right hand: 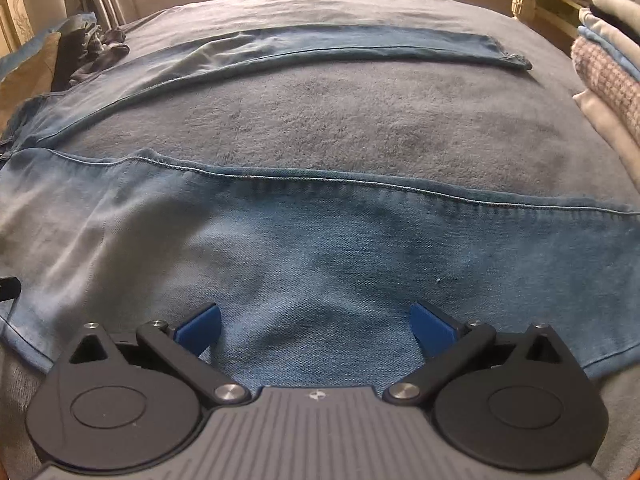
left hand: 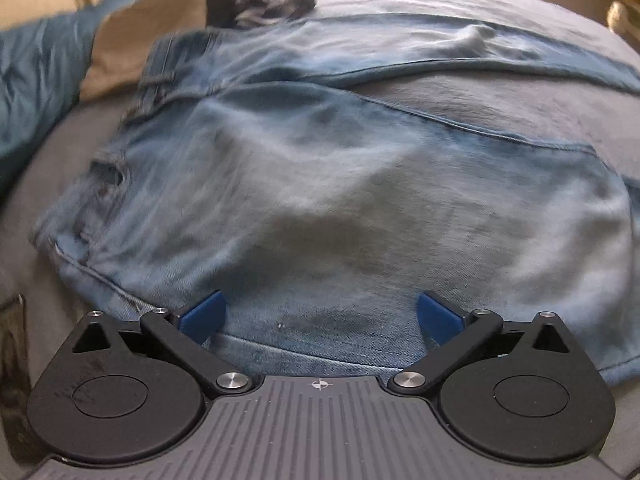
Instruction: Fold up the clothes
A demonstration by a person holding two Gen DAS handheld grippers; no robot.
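Observation:
A pair of light blue jeans lies spread flat on a grey blanket, waistband to the left and both legs running right. In the left wrist view my left gripper hovers over the seat and thigh of the near leg, its blue fingers wide apart with nothing pinched. In the right wrist view my right gripper stands over the near leg of the jeans, farther along it, jaws wide and empty. The far leg stretches across the back, its hem at the right.
A tan cushion and a teal cover lie at the left. Dark crumpled clothes sit near the waistband. A stack of folded clothes stands at the right edge of the grey blanket.

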